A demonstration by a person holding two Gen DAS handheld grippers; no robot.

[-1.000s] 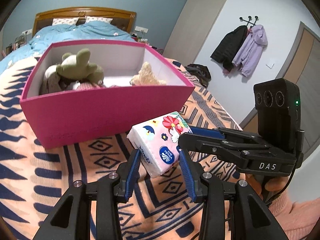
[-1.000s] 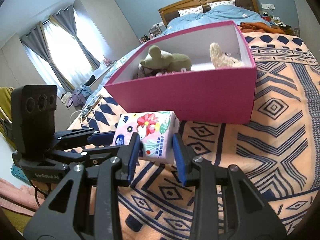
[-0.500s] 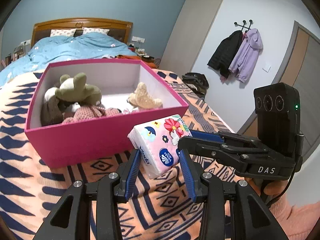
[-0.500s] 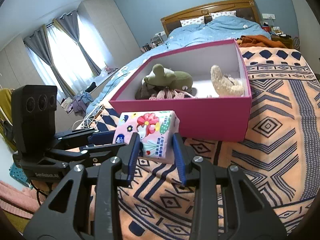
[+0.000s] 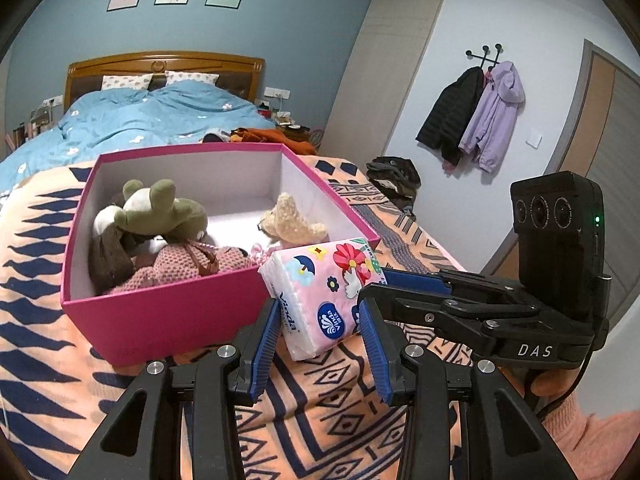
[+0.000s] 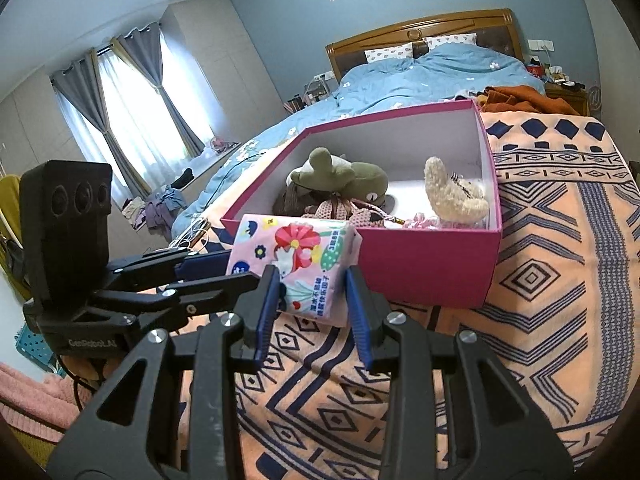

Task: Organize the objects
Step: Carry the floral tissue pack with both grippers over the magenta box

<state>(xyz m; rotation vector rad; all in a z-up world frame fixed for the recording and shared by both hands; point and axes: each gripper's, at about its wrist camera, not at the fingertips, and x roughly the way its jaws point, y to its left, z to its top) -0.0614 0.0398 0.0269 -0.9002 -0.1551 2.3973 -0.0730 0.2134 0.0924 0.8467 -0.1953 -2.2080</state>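
Observation:
A pink flowered tissue pack (image 5: 324, 292) (image 6: 296, 256) hangs in the air just in front of the open pink box (image 5: 160, 312) (image 6: 432, 268). My left gripper (image 5: 319, 312) (image 6: 228, 270) is shut on one end of the pack. From the other side, my right gripper (image 6: 312, 280) (image 5: 384, 286) is shut on the opposite end. Inside the box lie a green plush frog (image 5: 156, 212) (image 6: 340, 176), a beige teddy bear (image 5: 292, 224) (image 6: 452, 192) and a pink knitted toy (image 5: 180, 264). The box's right half shows bare white floor.
The box stands on an orange and navy patterned blanket (image 5: 340, 392) (image 6: 540, 280) over a bed with a blue duvet (image 5: 152, 120). Coats (image 5: 480, 116) hang on the right wall, with a dark bag (image 5: 394, 172) on the floor below. Curtained windows (image 6: 132, 120) are at the left.
Both grippers have risen together with the tissue pack held between them. The box now sits lower in both views and more of its inside shows.

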